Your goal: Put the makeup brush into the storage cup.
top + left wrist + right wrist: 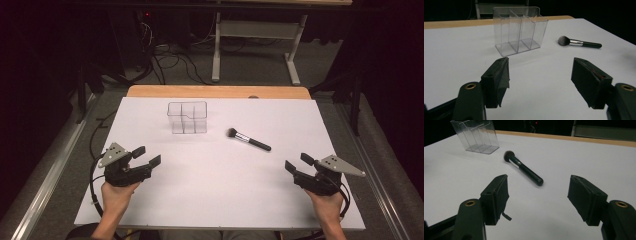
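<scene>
A clear plastic organizer (187, 117) with several compartments stands upright on the white table top (220, 190), toward the back left. A makeup brush (248, 139) with a black handle and dark bristles lies flat to its right, bristles pointing toward the organizer. My left gripper (146, 155) rests near the table's left front, open and empty, facing the organizer (520, 30) and the brush (579, 43). My right gripper (298, 163) sits at the right front, open and empty, with the brush (524, 168) lying ahead of its jaws and the organizer (476, 135) farther off.
The white sheet covers a wooden table whose far edge (215, 91) shows as a tan strip. Beyond it stands a grey table frame (255, 45) with cables on the floor. Metal rails run along both sides.
</scene>
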The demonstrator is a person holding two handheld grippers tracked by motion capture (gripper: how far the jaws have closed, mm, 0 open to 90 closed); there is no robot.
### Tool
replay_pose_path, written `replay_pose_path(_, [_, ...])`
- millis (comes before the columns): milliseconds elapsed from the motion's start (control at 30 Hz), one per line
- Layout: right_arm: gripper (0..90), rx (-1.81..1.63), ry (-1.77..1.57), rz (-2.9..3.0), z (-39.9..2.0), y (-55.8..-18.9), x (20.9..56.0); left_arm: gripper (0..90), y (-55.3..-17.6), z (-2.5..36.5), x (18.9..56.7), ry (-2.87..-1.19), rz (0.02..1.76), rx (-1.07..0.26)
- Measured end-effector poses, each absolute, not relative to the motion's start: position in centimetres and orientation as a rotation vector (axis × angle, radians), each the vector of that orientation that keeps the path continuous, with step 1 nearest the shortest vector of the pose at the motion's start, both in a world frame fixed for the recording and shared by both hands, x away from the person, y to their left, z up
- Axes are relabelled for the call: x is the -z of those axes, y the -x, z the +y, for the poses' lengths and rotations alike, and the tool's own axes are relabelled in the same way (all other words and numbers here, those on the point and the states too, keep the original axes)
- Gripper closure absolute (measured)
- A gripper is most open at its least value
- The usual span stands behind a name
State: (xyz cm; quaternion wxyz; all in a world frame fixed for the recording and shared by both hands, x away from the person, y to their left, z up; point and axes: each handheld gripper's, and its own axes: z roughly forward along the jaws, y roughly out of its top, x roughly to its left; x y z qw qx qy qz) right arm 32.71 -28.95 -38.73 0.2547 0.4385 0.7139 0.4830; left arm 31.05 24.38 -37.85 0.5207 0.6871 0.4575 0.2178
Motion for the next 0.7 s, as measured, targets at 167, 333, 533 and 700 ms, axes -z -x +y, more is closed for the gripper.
replay_pose_path(167, [34.7,-1.301,-1.188,1.95,-28.76,-32.69,38.79,30.2,-31.03,24.49,37.87,-1.636,1.106,-0.526])
replay_pose_path(333, [34.7,-1.298,-1.178,1.953,-28.67,-32.71,38.83,30.1,-31.05,24.45,37.87,-1.639,1.104,-0.521])
replay_pose_path(533, [34.7,-1.296,-1.184,1.957,-28.59,-32.71,38.89,30.1,-31.09,24.28,37.9,-1.65,1.099,-0.518])
replay_pose_path(700, [34.7,-1.294,-1.182,1.958,-28.55,-32.73,38.9,30.2,-31.15,24.21,37.94,-1.658,1.095,-0.514])
